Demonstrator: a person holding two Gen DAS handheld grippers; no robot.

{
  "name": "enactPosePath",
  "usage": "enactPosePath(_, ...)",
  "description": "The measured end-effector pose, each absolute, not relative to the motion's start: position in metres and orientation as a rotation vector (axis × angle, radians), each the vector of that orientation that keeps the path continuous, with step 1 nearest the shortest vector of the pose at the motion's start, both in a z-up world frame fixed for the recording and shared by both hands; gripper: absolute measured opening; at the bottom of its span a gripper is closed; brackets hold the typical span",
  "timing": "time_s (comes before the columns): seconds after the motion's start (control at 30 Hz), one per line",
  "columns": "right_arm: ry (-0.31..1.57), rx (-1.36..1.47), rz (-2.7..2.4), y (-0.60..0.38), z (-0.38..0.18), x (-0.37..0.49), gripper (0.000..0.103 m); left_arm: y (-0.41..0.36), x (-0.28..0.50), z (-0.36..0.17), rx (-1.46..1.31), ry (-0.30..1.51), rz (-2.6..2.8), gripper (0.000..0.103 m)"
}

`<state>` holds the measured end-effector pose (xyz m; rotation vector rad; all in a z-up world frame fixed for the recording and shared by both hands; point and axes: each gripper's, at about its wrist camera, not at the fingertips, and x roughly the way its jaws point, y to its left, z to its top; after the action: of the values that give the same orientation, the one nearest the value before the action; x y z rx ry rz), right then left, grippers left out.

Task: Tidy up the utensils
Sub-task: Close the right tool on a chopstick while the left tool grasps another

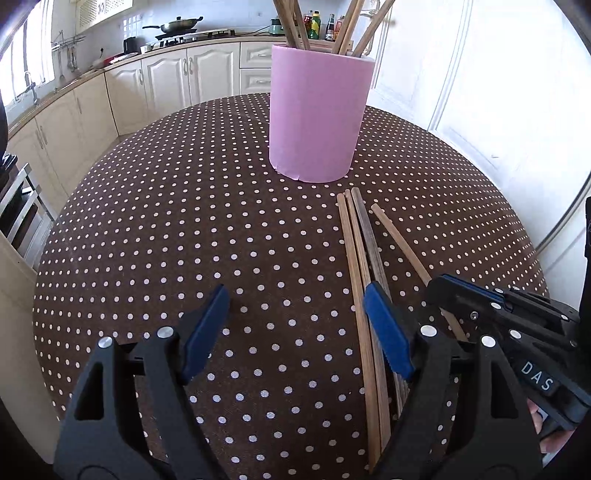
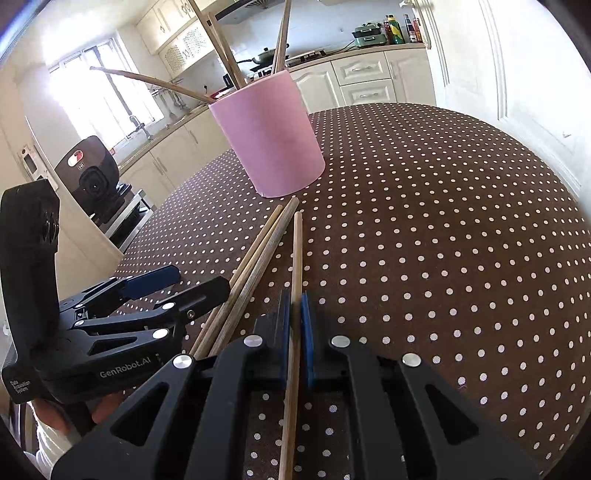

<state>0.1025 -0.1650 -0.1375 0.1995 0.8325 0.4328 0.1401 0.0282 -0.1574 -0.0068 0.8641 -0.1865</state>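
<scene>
At the bottom centre of the right wrist view, the right gripper [image 2: 296,332] pinches a single chopstick [image 2: 296,258] between its blue fingers [image 2: 306,332]; the stick runs up the frame toward the pink holder [image 2: 271,142]. At lower left, the left gripper [image 2: 177,286] reads "GenRobot.AI" and "Data Acquisition System". In the left wrist view its fingers [image 1: 205,330] are spread wide above the polka-dot desk [image 1: 184,221], gripping nothing; the right gripper's housing at lower right shows "DAS". Three loose chopsticks [image 1: 356,266] lie side by side on the desk, just beside that spread pair. Beyond them, at upper centre, the holder stands upright with more chopsticks [image 1: 295,22] leaning inside.
</scene>
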Motion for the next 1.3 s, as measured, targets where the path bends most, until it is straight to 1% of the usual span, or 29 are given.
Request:
enactPosePath(0.2, 0.83, 0.203, 0.434, -0.166, -0.139, 0.101, 0.005, 0.02, 0.141, -0.154, 0.031, 0.853, -0.157, 0.075)
enactPosePath(0.33, 0.828, 0.196, 0.431, -0.165, -0.139, 0.1, 0.006, 0.012, 0.139, -0.157, 0.088, 0.888, -0.159, 0.07)
enactPosePath(0.43, 0.829, 0.203, 0.434, -0.166, -0.139, 0.1, 0.006, 0.006, 0.138, -0.157, 0.119, 0.877, -0.148, 0.07)
enactPosePath(0.63, 0.83, 0.202, 0.433, -0.166, -0.139, 0.1, 0.005, -0.003, 0.151, -0.154, 0.093, 0.897, -0.095, 0.069)
enactPosePath(0.7, 0.836, 0.201, 0.431, -0.166, -0.14, 0.101, 0.006, -0.005, 0.153, -0.153, 0.078, 0.898, -0.115, 0.054)
enactPosePath(0.73, 0.84, 0.201, 0.43, -0.165, -0.139, 0.103, 0.006, -0.006, 0.152, -0.152, 0.074, 0.893, -0.135, 0.039)
enactPosePath(0.77, 0.844, 0.203, 0.43, -0.165, -0.139, 0.104, 0.006, -0.009, 0.151, -0.152, 0.082, 0.883, -0.145, 0.03)
enactPosePath(0.8, 0.847, 0.204, 0.428, -0.165, -0.139, 0.105, 0.006, -0.011, 0.15, -0.152, 0.089, 0.881, -0.144, 0.029)
enactPosePath(0.87, 0.859, 0.195, 0.421, -0.163, -0.137, 0.108, 0.006, -0.009, 0.148, -0.151, 0.08, 0.877, -0.146, 0.011)
enactPosePath(0.93, 0.87, 0.161, 0.402, -0.156, -0.134, 0.113, 0.007, -0.004, 0.147, -0.153, 0.052, 0.879, -0.15, 0.009)
enactPosePath(1.07, 0.875, 0.057, 0.37, -0.138, -0.132, 0.12, 0.015, 0.024, 0.14, -0.155, -0.086, 0.89, -0.185, 0.007)
enactPosePath(1.17, 0.876, -0.045, 0.329, -0.121, -0.131, 0.12, 0.016, 0.043, 0.137, -0.158, -0.18, 0.89, -0.203, 0.006)
enactPosePath(1.23, 0.871, -0.093, 0.317, -0.115, -0.131, 0.118, 0.014, 0.046, 0.132, -0.158, -0.197, 0.879, -0.193, 0.006)
enactPosePath(1.27, 0.873, -0.107, 0.326, -0.114, -0.131, 0.12, 0.008, 0.047, 0.129, -0.158, -0.192, 0.87, -0.186, 0.006)
enactPosePath(1.3, 0.88, -0.085, 0.33, -0.118, -0.131, 0.123, 0.005, 0.049, 0.128, -0.157, -0.186, 0.865, -0.18, 0.006)
